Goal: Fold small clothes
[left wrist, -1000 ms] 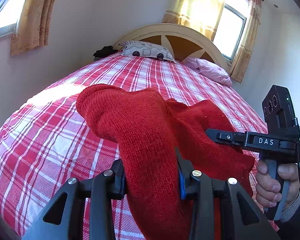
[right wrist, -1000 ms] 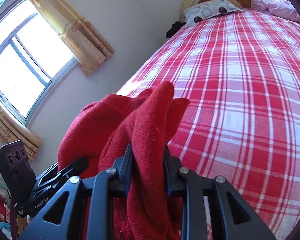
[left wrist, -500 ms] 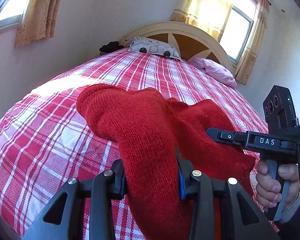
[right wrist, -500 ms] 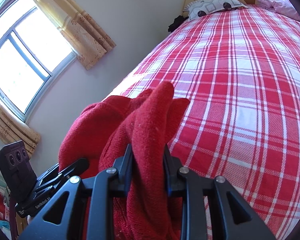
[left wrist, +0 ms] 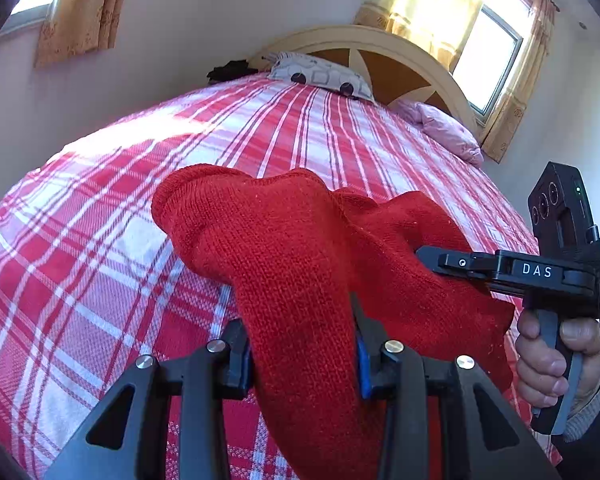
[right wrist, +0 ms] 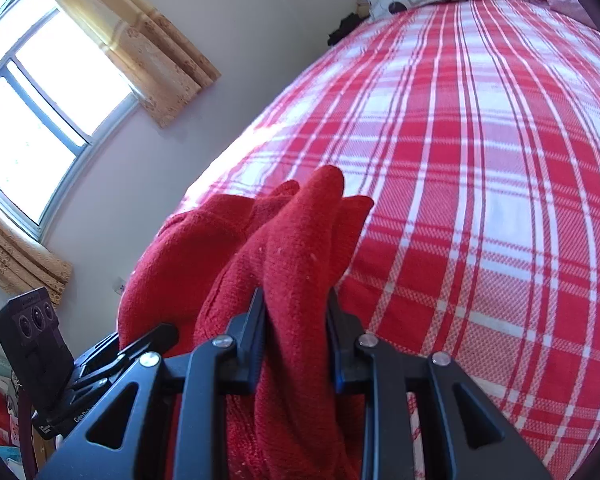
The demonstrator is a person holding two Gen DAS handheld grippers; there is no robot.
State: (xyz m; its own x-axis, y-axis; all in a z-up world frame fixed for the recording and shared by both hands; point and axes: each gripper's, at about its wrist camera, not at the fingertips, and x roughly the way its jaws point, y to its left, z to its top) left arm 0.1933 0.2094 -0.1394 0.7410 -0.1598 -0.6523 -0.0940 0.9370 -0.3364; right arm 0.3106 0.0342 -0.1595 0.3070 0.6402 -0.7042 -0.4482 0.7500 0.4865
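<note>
1. You have one red knitted garment (left wrist: 300,264), and both grippers hold it above the plaid bed (left wrist: 100,264), which fills the middle of both views.
2. Your left gripper (left wrist: 302,344) is partly closed, its pads pinching a thick fold of the knit. The fold runs from the lower centre of that frame towards the upper left.
3. Your right gripper (right wrist: 296,316) is closed narrower on a bunched edge (right wrist: 300,240) of the same garment. It also shows at the right of the left wrist view, biting the cloth from the side.
4. The garment spans between the two grippers, so neither is nearer; the bed lies ahead and below both.
5. Count: one garment, two grippers, two pillows (left wrist: 320,76) at the headboard, upper centre.
</note>
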